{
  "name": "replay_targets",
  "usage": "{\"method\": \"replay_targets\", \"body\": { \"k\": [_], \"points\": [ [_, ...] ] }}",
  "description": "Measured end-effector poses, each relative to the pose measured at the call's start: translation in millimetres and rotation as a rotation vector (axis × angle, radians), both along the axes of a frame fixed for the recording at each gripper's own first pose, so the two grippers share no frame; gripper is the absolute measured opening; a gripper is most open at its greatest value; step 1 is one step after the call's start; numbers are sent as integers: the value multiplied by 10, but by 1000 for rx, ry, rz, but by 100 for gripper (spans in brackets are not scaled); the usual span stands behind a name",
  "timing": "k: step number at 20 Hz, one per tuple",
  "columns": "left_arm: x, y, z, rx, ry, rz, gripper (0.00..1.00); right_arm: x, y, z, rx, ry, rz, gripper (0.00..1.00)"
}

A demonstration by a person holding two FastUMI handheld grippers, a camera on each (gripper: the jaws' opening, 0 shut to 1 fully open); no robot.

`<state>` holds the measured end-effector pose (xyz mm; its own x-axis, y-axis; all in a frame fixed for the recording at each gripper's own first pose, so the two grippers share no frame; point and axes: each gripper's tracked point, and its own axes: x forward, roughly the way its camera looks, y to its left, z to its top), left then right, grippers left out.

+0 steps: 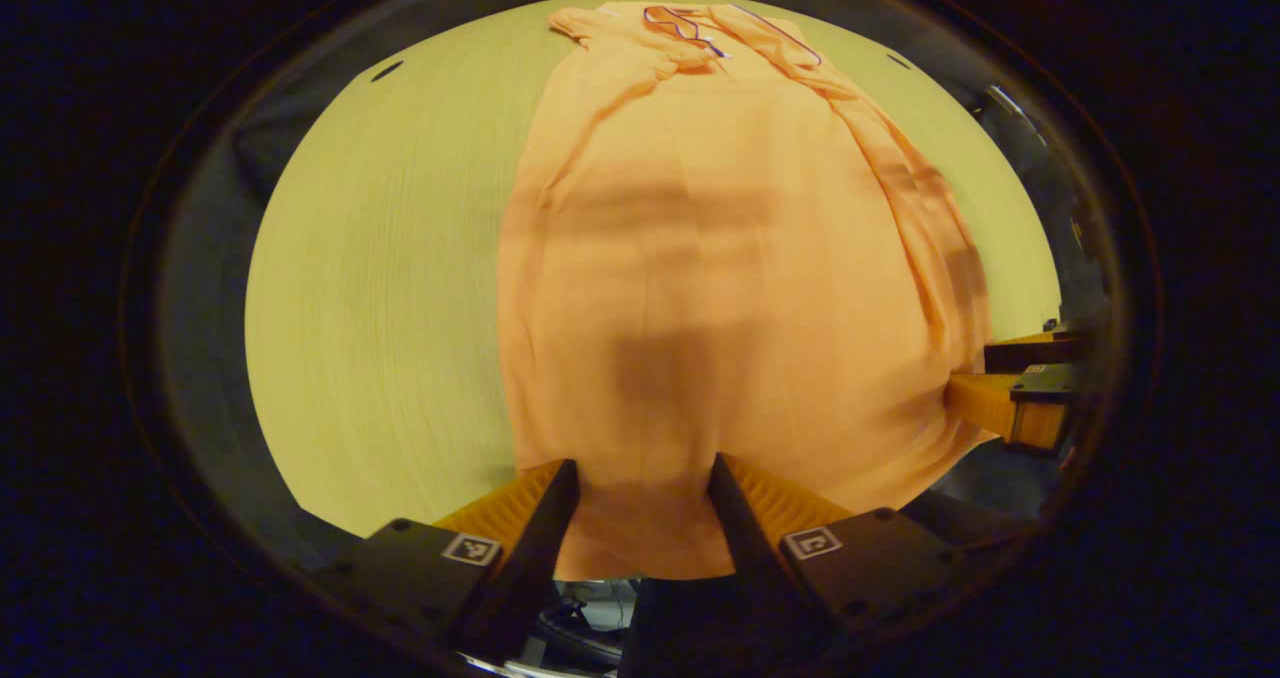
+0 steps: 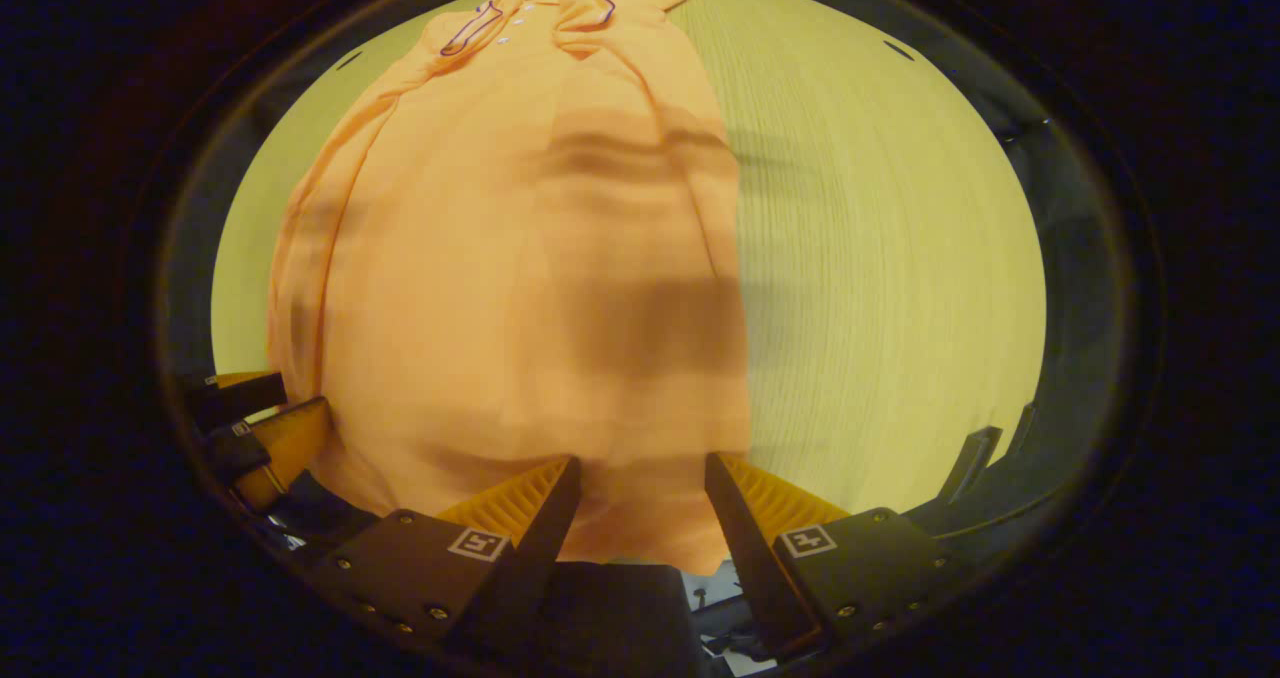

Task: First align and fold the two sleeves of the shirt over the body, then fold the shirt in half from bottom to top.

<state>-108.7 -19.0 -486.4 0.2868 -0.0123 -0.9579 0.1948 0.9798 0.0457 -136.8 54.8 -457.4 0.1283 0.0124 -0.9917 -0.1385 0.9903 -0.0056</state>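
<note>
The orange short-sleeved shirt of thin fabric [image 1: 720, 288] lies spread lengthwise on the pale yellow-green wood-grain table [image 1: 380, 298], filling the centre of the left gripper view, with its purple-trimmed collar [image 1: 685, 30] at the top of the frame and its hem at the bottom, hanging over the table's near edge. One sleeve is folded in as a rumpled band running down the right side of the body in that view; the other lies bunched at the upper left beside the collar. In the right gripper view the shirt sits left of centre, collar at the top, with bare table on the right half. The left gripper [image 1: 645, 503] stands at the bottom centre of its view, jaws spread wide with the hem lying between the fingers; whether they touch the cloth I cannot tell. The right gripper [image 2: 640, 498] is likewise wide apart at the bottom centre of its view, hem cloth between its fingers, contact unclear. Each gripper also appears at the lower side edge of the other's view, beside the hem.
</note>
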Motion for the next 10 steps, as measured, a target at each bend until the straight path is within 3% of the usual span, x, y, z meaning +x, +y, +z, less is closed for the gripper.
{"method": "replay_targets", "body": {
  "k": [1,2,3,4,5,6,7,9,10],
  "points": [
    [16,-11,5,-7,0,13,61,0,1,-20,-1,-6,-9,79],
    [8,-25,18,-16,-2,15,53,-3,15,-11,0,-5,-20,58],
    [20,-58,20,-35,-8,16,39,15,23,2,-1,-7,-27,48],
    [30,-85,15,-46,-11,22,30,31,46,10,6,-11,-42,28],
    [38,-85,13,-51,-10,22,16,39,70,4,9,-13,-52,20],
    [49,-86,22,-61,-15,21,13,31,72,8,8,-11,-37,7],
    [40,-77,18,-69,-11,36,6,36,71,6,9,-17,-35,7],
    [52,-78,16,-92,-18,55,10,45,126,27,47,-35,-54,7],
    [47,-77,32,-103,-17,64,6,41,126,11,48,-25,-54,1]
  ]
}}
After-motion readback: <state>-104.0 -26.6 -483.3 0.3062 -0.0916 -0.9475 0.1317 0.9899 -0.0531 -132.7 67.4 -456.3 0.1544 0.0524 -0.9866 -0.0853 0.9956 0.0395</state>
